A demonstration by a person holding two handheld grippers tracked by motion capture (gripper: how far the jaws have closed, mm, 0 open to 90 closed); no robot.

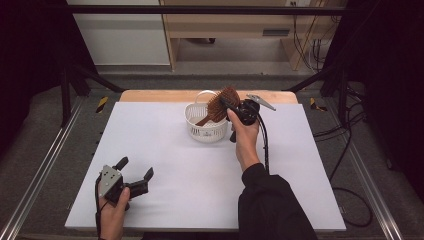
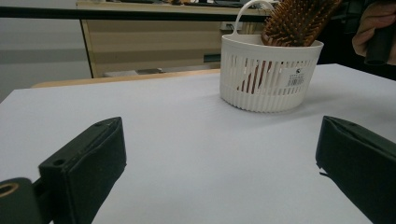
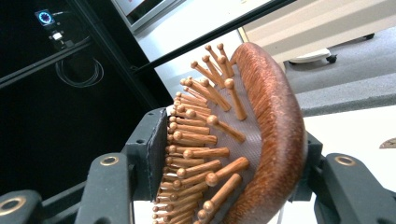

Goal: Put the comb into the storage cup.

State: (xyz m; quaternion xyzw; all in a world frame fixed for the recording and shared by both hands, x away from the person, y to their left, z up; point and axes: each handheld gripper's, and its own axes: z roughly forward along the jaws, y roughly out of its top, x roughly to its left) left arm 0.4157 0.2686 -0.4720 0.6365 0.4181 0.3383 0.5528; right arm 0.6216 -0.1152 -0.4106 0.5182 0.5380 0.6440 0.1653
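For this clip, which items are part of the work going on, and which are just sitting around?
In use:
- wooden hairbrush, clamped in the right gripper, handle end down in the basket
- white slotted basket
- left gripper, open, low over the table, holding nothing

Just around:
- wooden cabinet behind the table
- loose cables on the floor

Between the black fingers (image 3: 154, 149) of the right gripper (image 3: 229, 163) sits a reddish-brown hairbrush (image 3: 275, 126) with tan, ball-tipped wooden bristles. Ahead of the left gripper's (image 2: 224, 158) black fingers (image 2: 88, 158), a white slatted basket (image 2: 268, 77) stands on the white table (image 2: 187, 140).
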